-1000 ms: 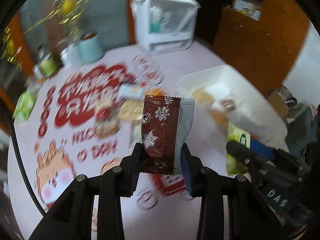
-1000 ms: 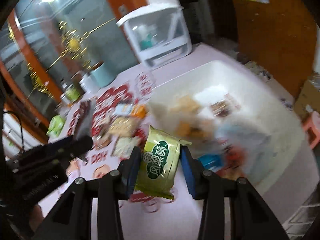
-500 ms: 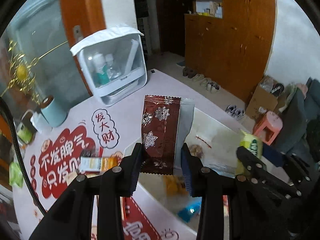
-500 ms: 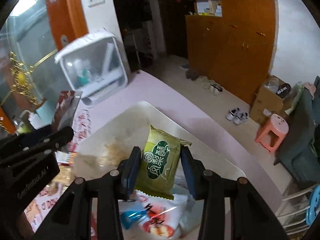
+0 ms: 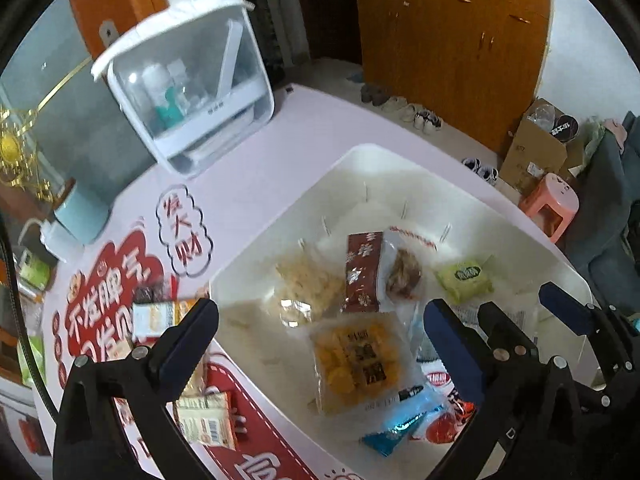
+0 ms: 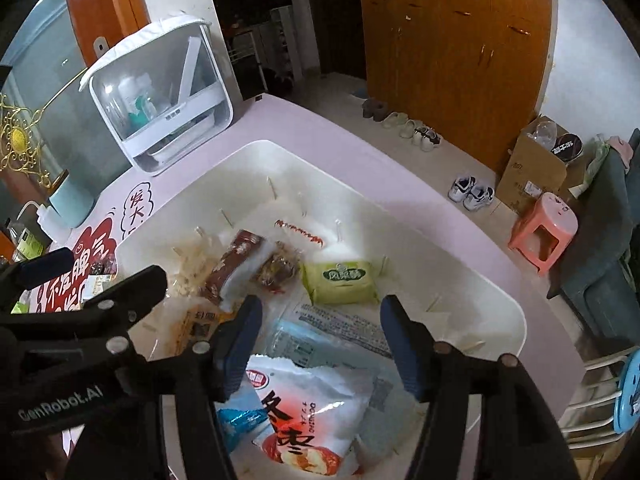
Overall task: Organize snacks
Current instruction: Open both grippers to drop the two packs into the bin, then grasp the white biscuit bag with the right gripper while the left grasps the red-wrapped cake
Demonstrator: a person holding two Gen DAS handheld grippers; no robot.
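A white bin (image 5: 520,236) (image 6: 472,276) on the pink table holds several snack packs. The brown snowflake pack (image 5: 362,272) (image 6: 232,264) lies in it beside the green pack (image 5: 464,280) (image 6: 340,282). A yellow pack (image 5: 356,356) and a white red-lettered bag (image 6: 308,412) lie nearer. My left gripper (image 5: 320,340) is open and empty above the bin's near side. My right gripper (image 6: 320,340) is open and empty above the bin; it also shows in the left wrist view (image 5: 528,320).
Loose snacks (image 5: 160,316) lie on the red-printed tablecloth (image 5: 116,280) left of the bin. A white clear-front storage box (image 5: 188,92) (image 6: 160,100) stands at the back, a pale blue cup (image 5: 80,212) to its left. The table edge, pink stool (image 6: 544,228) lie right.
Both grippers have opened. The brown pack and the green pack have dropped from them into the bin. Both grippers now look down into the bin.
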